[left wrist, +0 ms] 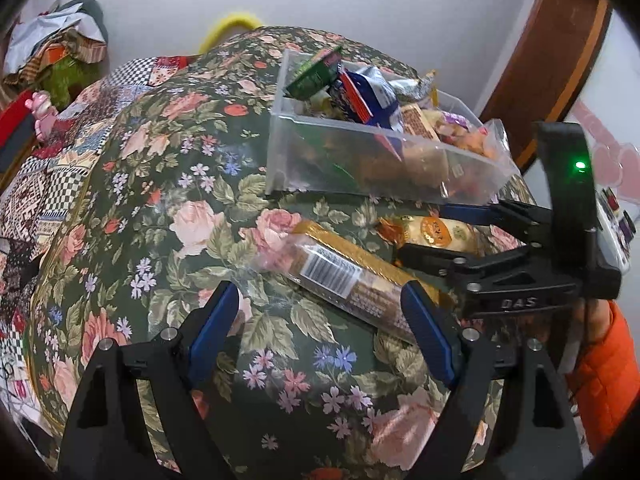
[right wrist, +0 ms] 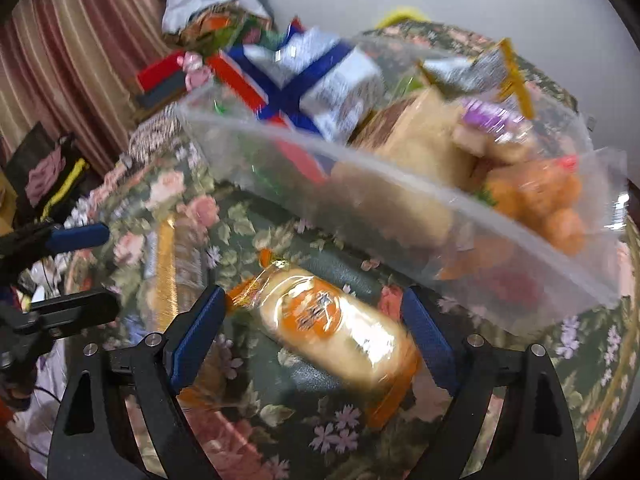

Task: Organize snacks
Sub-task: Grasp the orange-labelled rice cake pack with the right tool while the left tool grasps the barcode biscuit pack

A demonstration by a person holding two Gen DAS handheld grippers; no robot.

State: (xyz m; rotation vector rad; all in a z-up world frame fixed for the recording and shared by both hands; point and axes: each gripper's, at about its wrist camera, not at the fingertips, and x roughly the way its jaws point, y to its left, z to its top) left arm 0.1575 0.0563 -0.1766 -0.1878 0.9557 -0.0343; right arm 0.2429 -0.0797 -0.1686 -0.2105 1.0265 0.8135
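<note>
A clear plastic bin [left wrist: 280,152] full of snack packets stands on a floral cloth; it also shows in the right wrist view [right wrist: 400,200]. A long biscuit pack with a gold edge [left wrist: 344,276] lies in front of it, its near end by my left gripper's right finger. My left gripper [left wrist: 320,320] is open above the cloth. A wrapped bun with an orange label [right wrist: 336,328] lies between the fingers of my open right gripper [right wrist: 312,332]; I cannot tell whether they touch it. That bun [left wrist: 436,232] and the right gripper [left wrist: 424,236] also show in the left wrist view.
The floral cloth [left wrist: 180,200] covers a rounded table. A patchwork cloth [left wrist: 60,152] and piled clothes [left wrist: 56,44] lie to the left. A brown wooden frame [left wrist: 560,60] stands at the right, and a striped curtain [right wrist: 80,80] hangs at the left in the right wrist view.
</note>
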